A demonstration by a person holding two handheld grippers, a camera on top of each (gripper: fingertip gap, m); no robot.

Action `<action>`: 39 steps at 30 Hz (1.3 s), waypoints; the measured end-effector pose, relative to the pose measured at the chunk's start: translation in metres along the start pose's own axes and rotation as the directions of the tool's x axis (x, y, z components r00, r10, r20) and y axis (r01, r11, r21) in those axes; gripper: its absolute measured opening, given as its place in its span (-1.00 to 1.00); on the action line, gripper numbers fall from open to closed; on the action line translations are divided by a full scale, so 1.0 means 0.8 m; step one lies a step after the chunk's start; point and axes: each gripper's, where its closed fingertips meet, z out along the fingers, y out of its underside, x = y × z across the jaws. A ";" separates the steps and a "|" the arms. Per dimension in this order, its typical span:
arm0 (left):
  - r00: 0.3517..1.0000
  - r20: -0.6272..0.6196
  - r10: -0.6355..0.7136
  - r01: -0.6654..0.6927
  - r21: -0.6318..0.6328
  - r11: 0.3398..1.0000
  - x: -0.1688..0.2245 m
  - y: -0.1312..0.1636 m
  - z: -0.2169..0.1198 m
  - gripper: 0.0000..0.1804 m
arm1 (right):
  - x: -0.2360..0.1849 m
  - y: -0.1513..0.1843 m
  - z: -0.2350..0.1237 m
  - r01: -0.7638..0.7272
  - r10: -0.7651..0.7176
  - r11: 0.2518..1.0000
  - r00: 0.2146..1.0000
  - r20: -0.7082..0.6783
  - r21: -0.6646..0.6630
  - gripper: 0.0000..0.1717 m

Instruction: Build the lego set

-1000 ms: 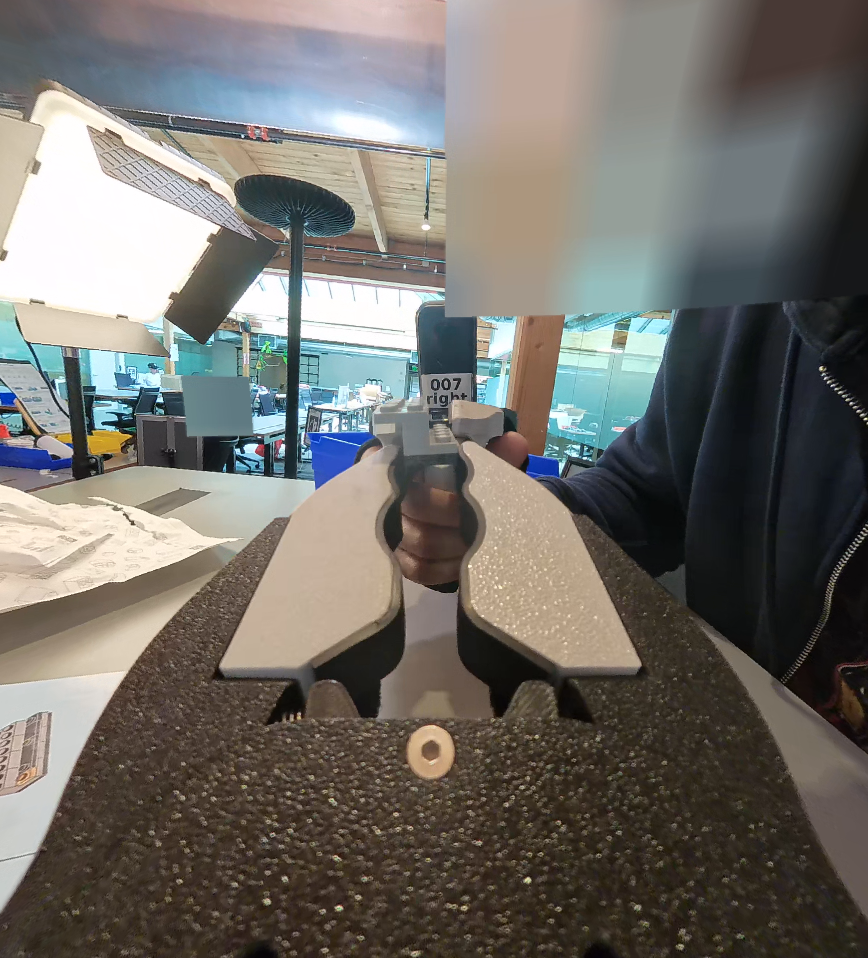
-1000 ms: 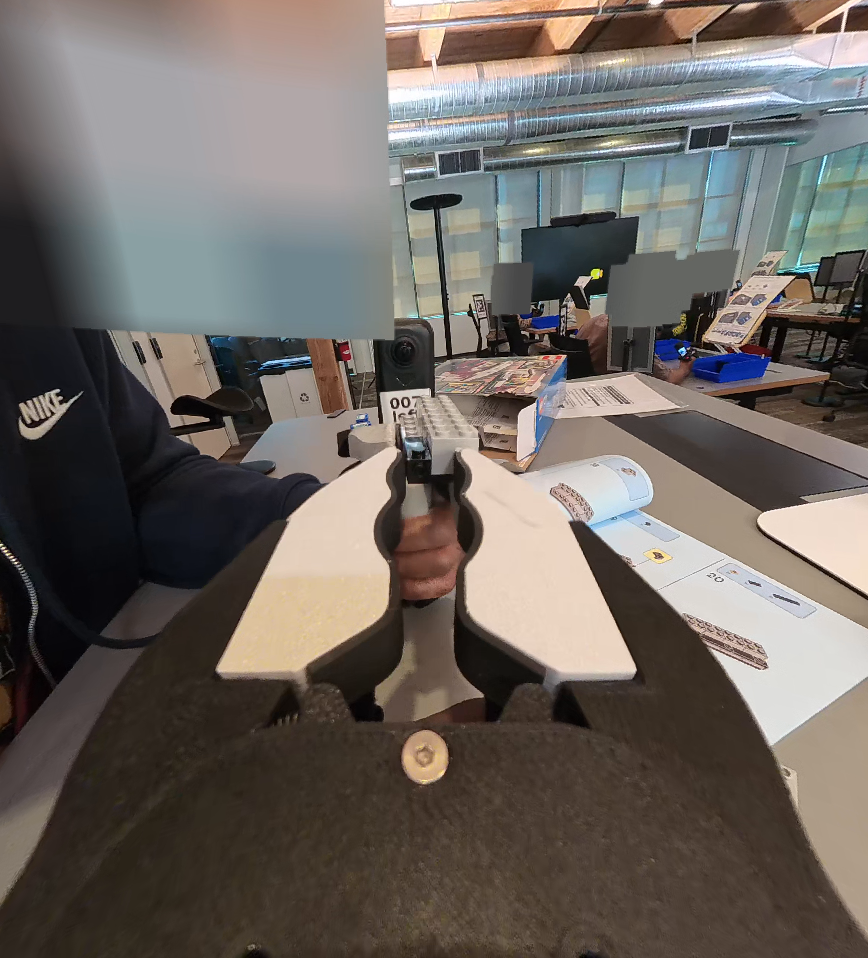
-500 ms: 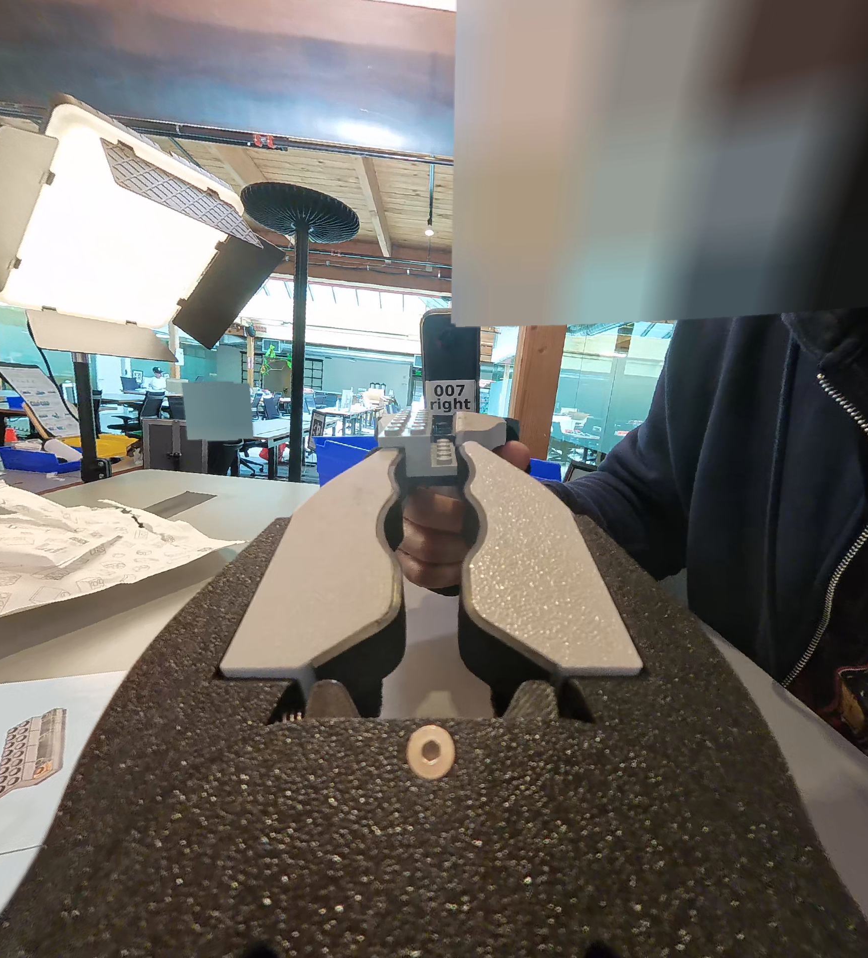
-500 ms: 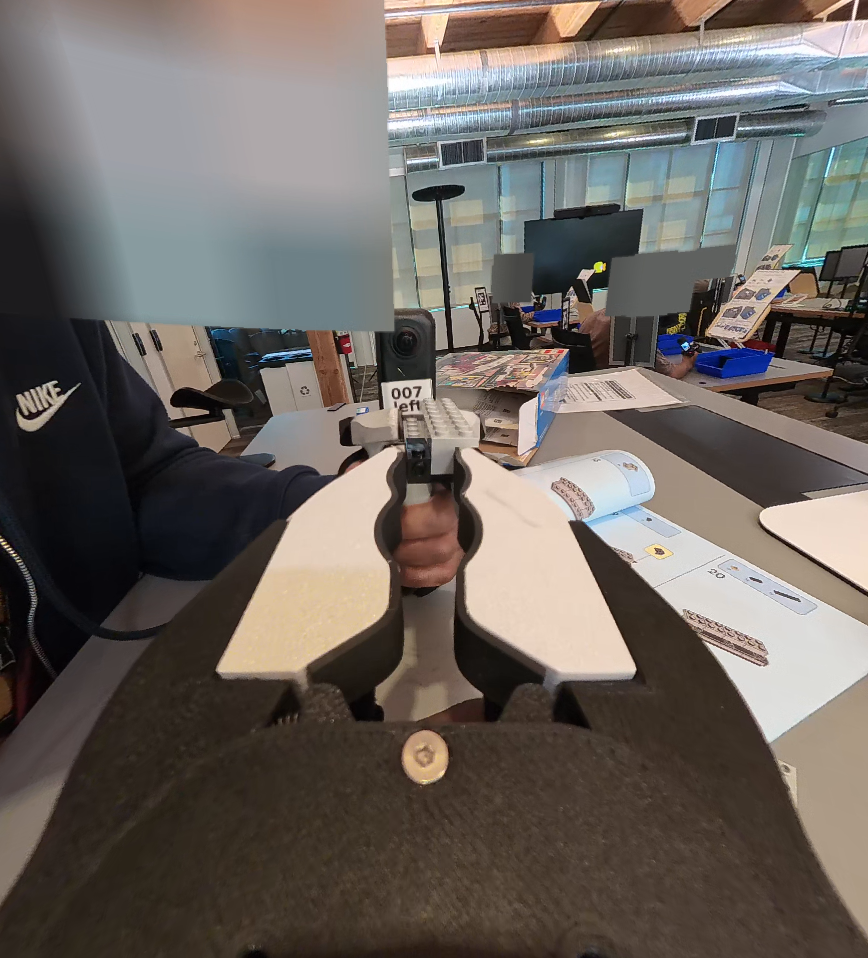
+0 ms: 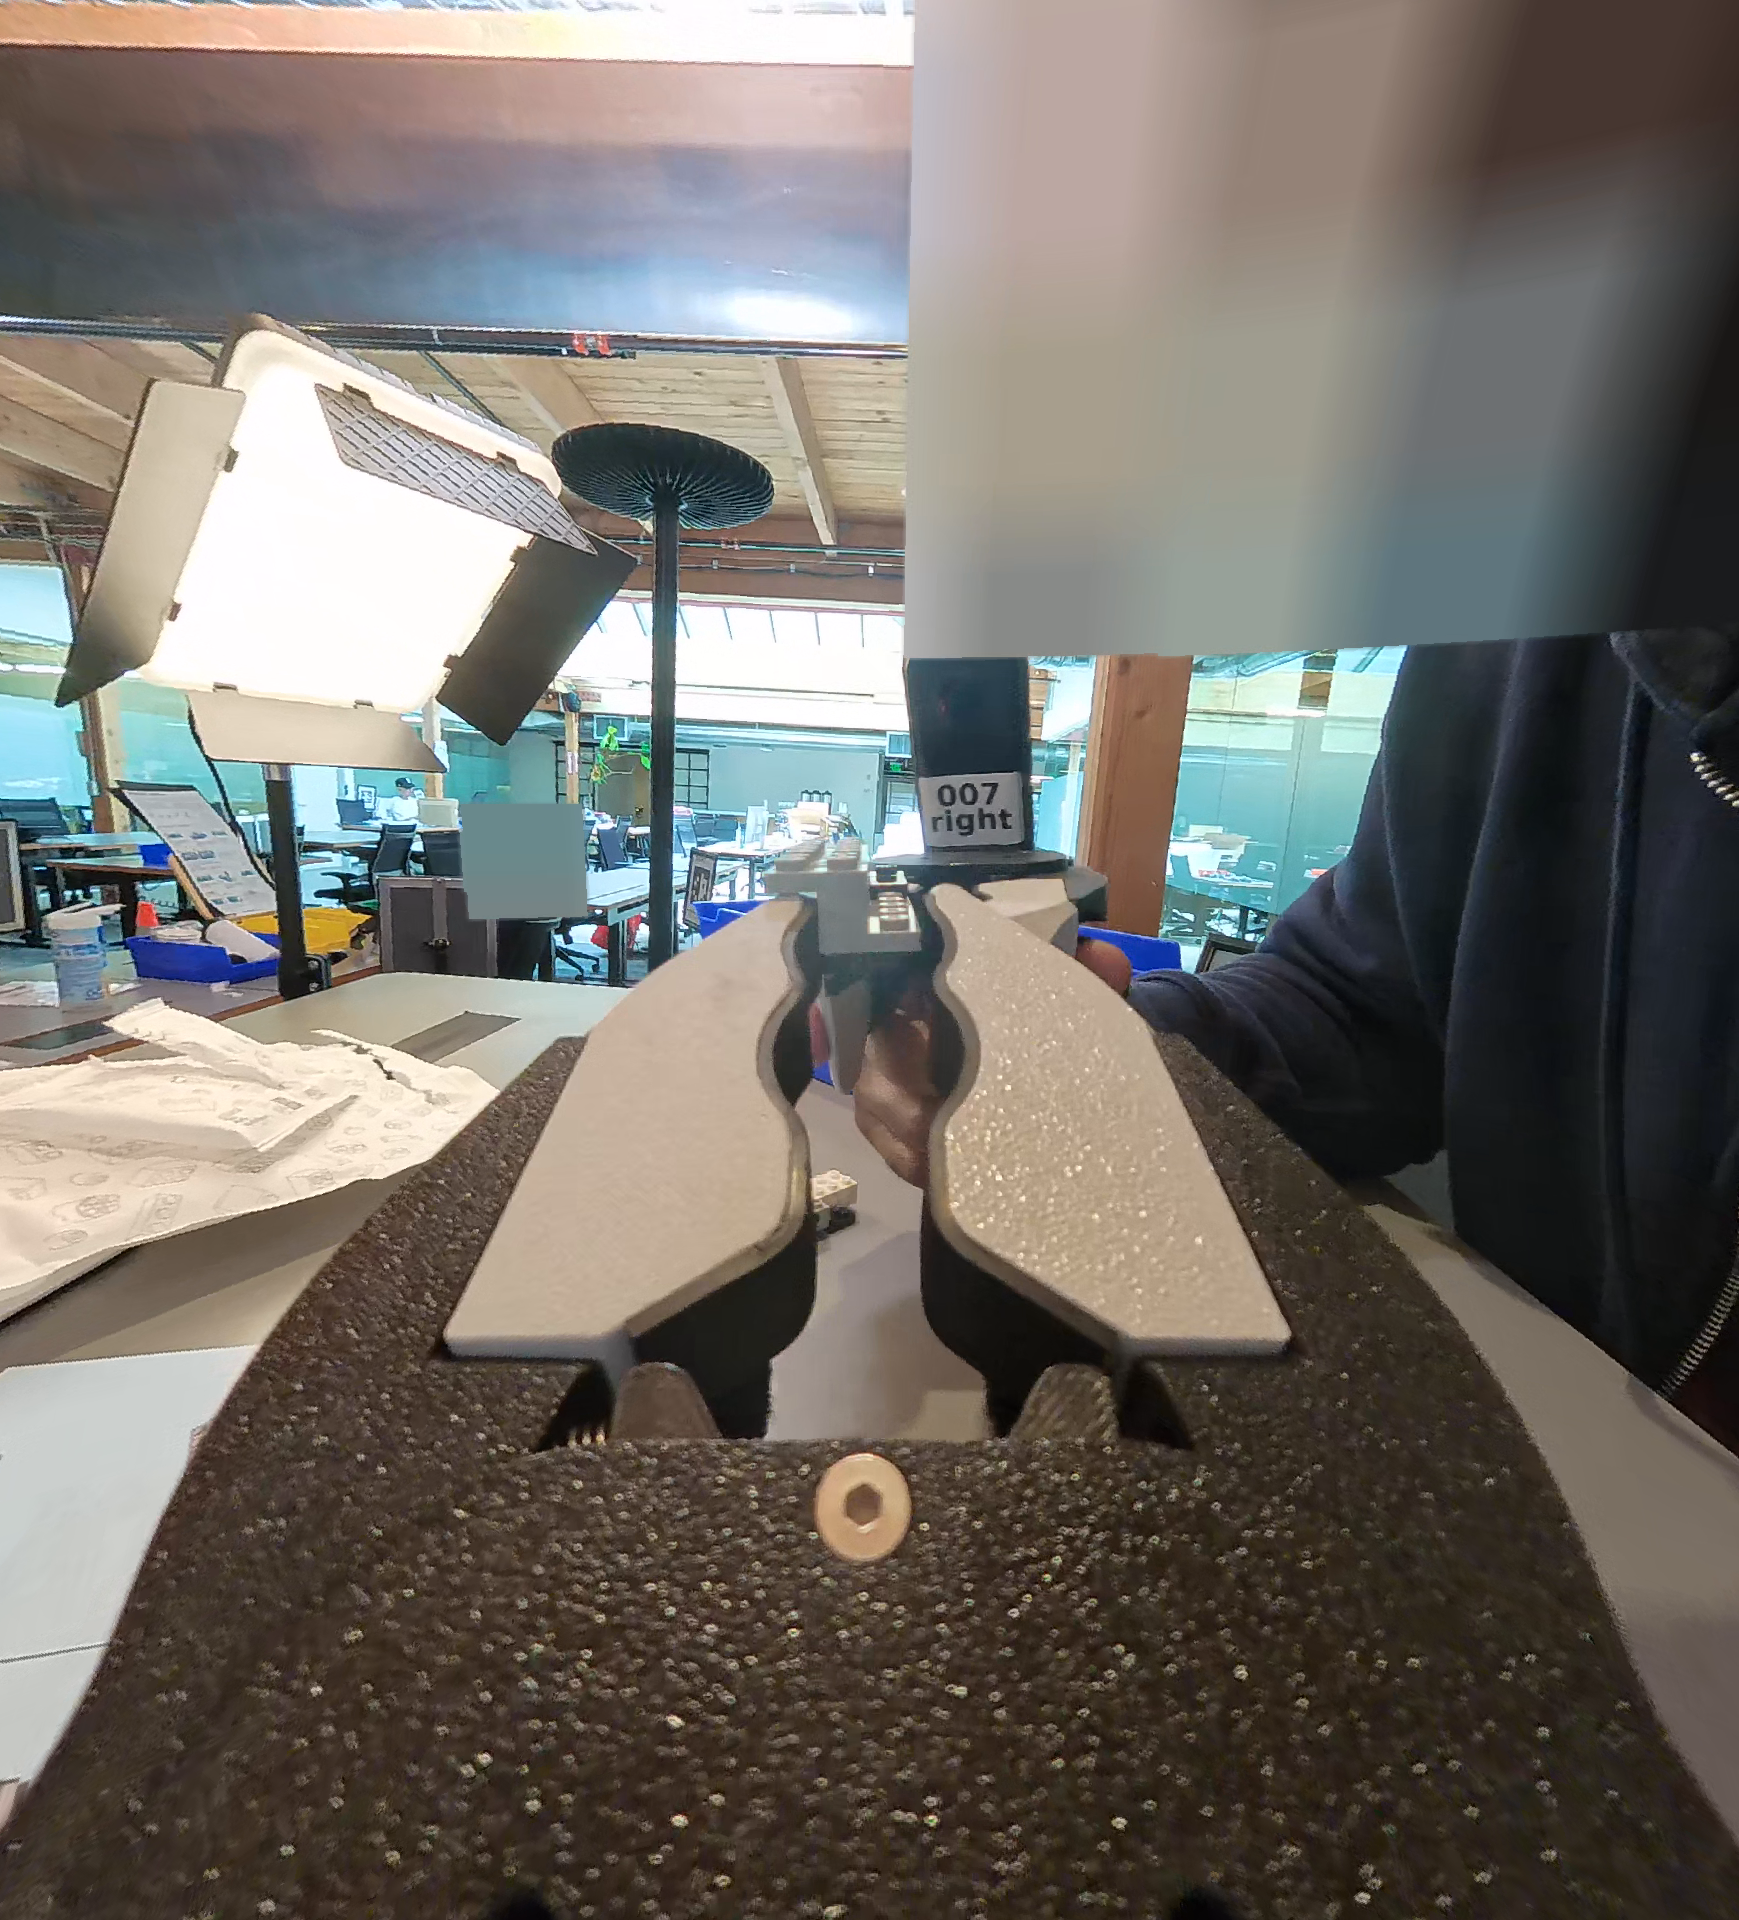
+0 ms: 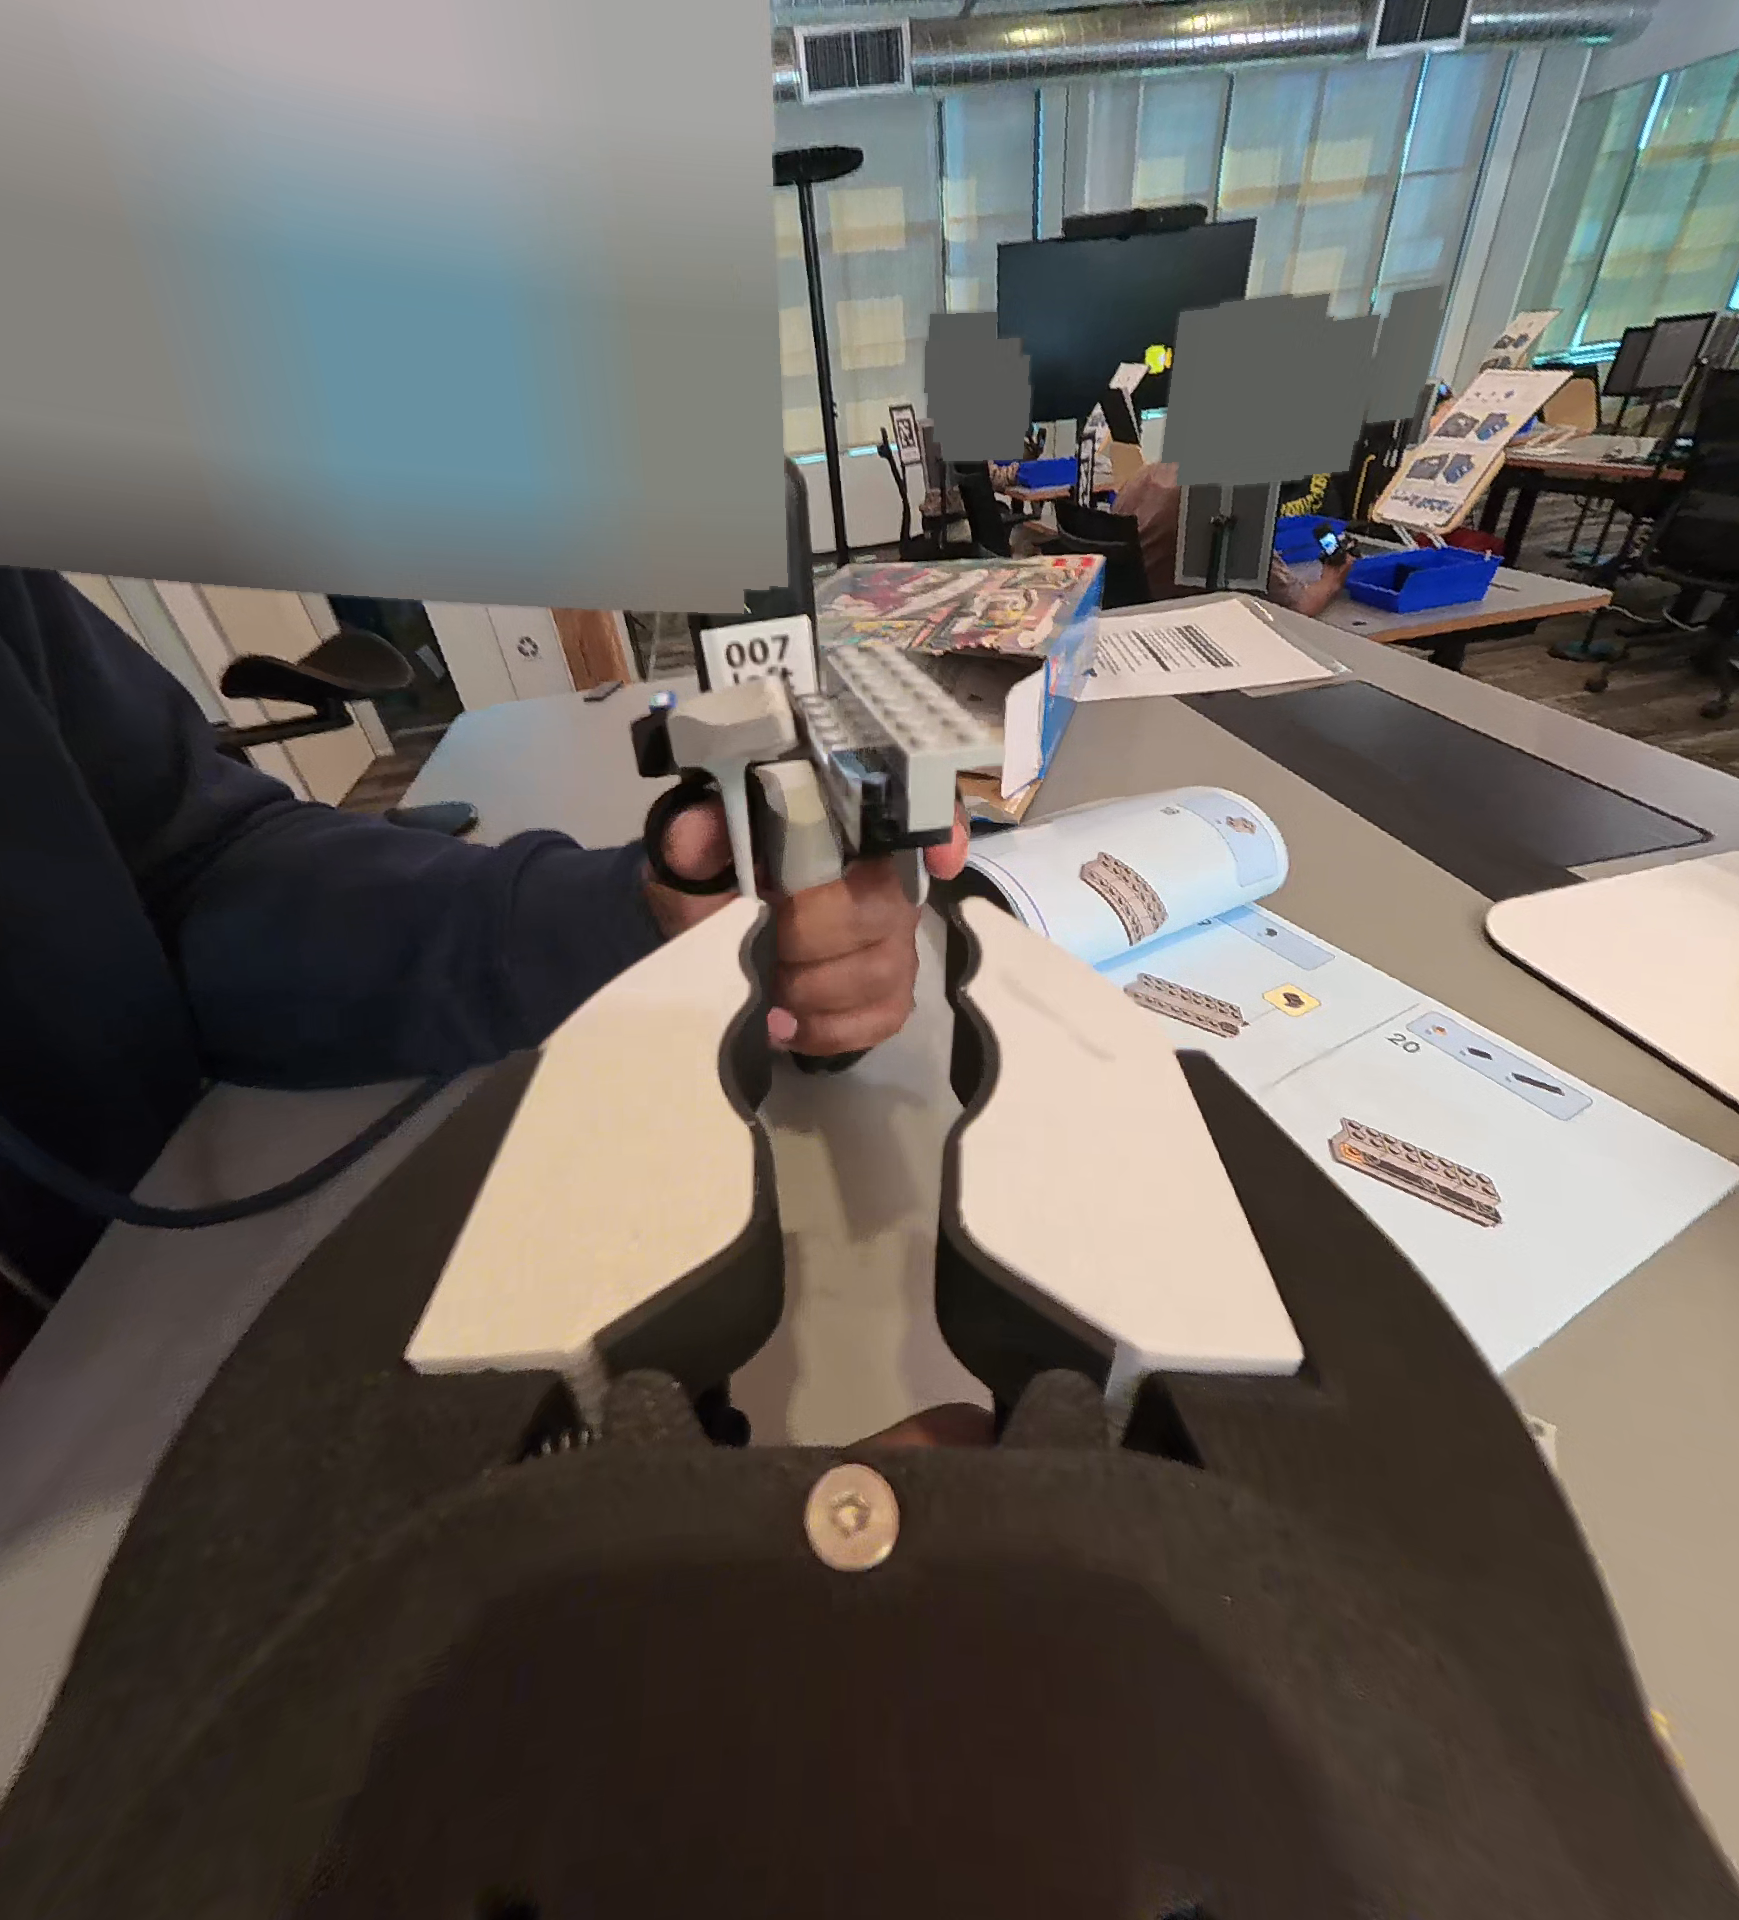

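Gripping a grey brick assembly [image 5: 870,925] raised above the table [image 6: 1364,790], the left tool [image 5: 870,914] faces the right tool [image 6: 849,925], whose fingers stand apart, holding nothing, just short of the assembly's edge.

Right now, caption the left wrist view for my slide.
Left hand-held gripper clamps a grey brick assembly; right hand-held gripper just behind, above the grey table.

I see an open office: exposed timber ceiling [image 5: 636,416], bright square panel lamp [image 5: 325,561], silver ventilation ducts [image 6: 1104,42], tall windows [image 6: 1665,208], grey tables [image 6: 1467,613].
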 end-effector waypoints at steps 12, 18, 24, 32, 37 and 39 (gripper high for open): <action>0.999 0.049 0.019 -0.018 -0.024 1.000 -0.014 0.006 -0.003 -0.81 | -0.007 0.036 -0.044 0.066 -0.151 0.901 0.974 -0.167 -0.430 -0.76; 0.999 0.036 0.006 -0.004 -0.034 0.999 -0.012 0.009 0.003 -0.81 | -0.049 0.134 -0.104 -0.037 -0.129 0.717 0.974 -0.186 -0.696 -0.71; 1.000 0.004 0.009 -0.009 -0.064 0.998 -0.003 0.017 0.009 -0.81 | -0.049 0.174 -0.121 -0.047 -0.173 0.609 0.966 -0.191 -0.792 -0.69; 1.000 0.000 0.017 -0.017 -0.077 0.997 0.001 0.017 0.009 -0.81 | -0.044 0.188 -0.128 -0.070 -0.169 0.586 0.964 -0.206 -0.807 -0.86; 1.000 0.002 0.024 -0.024 -0.082 0.996 0.002 0.017 0.009 -0.81 | -0.041 0.166 -0.120 -0.034 -0.222 0.648 0.947 -0.231 -0.761 -0.91; 1.000 0.003 0.027 -0.027 -0.082 0.996 0.002 0.017 0.009 -0.81 | -0.036 0.144 -0.112 -0.022 -0.242 0.711 0.931 -0.274 -0.703 -0.90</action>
